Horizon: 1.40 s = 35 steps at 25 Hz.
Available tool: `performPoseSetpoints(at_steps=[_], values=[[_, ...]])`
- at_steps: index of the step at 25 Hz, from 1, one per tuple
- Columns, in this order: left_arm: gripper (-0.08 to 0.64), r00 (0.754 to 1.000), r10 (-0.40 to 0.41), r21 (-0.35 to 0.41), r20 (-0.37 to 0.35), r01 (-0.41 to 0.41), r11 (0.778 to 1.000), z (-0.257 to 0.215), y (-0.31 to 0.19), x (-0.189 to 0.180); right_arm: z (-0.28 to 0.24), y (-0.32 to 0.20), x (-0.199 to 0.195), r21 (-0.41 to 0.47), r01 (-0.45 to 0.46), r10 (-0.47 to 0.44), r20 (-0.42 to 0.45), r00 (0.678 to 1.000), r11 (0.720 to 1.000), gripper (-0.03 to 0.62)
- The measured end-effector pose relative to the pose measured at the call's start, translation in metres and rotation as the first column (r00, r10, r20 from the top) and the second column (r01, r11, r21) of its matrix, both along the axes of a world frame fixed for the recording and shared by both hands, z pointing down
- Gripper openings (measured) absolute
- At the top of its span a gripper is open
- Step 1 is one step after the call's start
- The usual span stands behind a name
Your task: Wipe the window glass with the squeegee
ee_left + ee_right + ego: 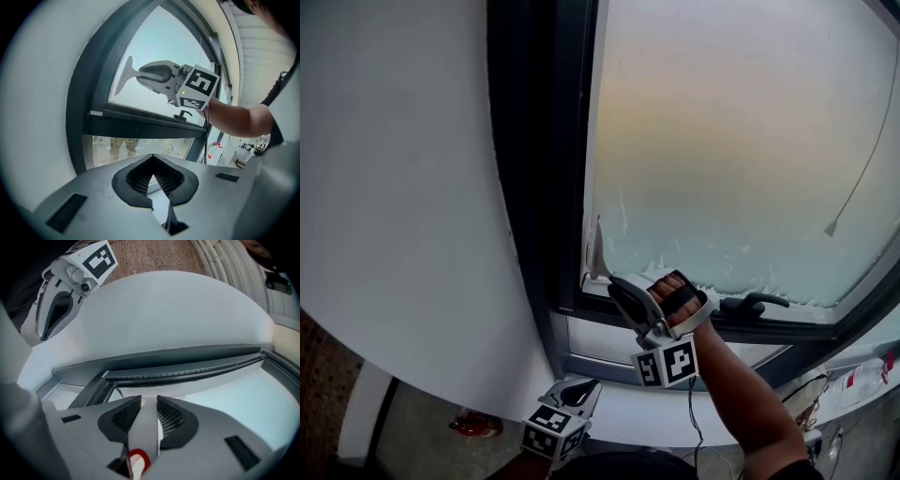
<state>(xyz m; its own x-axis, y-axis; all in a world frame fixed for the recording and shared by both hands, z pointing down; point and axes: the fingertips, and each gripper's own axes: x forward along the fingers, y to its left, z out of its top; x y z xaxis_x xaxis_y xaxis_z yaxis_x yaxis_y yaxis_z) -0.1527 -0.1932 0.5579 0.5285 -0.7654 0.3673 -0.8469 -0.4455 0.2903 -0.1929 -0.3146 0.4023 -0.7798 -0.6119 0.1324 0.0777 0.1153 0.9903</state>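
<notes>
Squeegee (596, 251) is being gripped by the right gripper (614, 281) at the bottom-left corner of the glass (722, 141); suds (741, 272) along its bottom edge aren't being cleared yet, I'd guess. Left gripper (581, 390) is being held closed, empty.

No legible text, brand, number or sign found. The marker cubes (667, 362) carry only black-and-white square patterns, no characters. A bottle (865, 377) at the lower right bears a red label; its print is too small to read.

Grey squeegee (596, 255) upright against smeared window glass (741, 141) — lower-left corner.
</notes>
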Motion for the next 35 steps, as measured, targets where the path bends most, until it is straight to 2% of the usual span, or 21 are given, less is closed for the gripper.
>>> performPoseSetpoints(at_steps=[12,19,28,35], values=[[0.000,0.998,0.050,-0.006,0.030,-0.050,0.999,0.003,-0.011,0.042,-0.004,0.004,0.067,-0.037,-0.026,0.027,0.023,0.999,0.999,0.095],[0.000,0.995,0.093,-0.011,0.040,-0.093,0.996,0.004,-0.015,0.075,-0.014,0.000,0.134,-0.018,-0.102,0.103,0.030,0.994,0.995,0.094],[0.000,0.990,0.136,-0.012,0.046,-0.136,0.991,0.004,-0.023,0.112,-0.009,-0.014,0.220,0.024,-0.220,0.220,-0.017,0.975,0.975,0.095],[0.000,0.985,0.168,-0.007,0.044,-0.167,0.986,0.000,-0.027,0.139,-0.004,-0.017,0.262,0.007,-0.268,0.268,-0.033,0.963,0.963,0.095]])
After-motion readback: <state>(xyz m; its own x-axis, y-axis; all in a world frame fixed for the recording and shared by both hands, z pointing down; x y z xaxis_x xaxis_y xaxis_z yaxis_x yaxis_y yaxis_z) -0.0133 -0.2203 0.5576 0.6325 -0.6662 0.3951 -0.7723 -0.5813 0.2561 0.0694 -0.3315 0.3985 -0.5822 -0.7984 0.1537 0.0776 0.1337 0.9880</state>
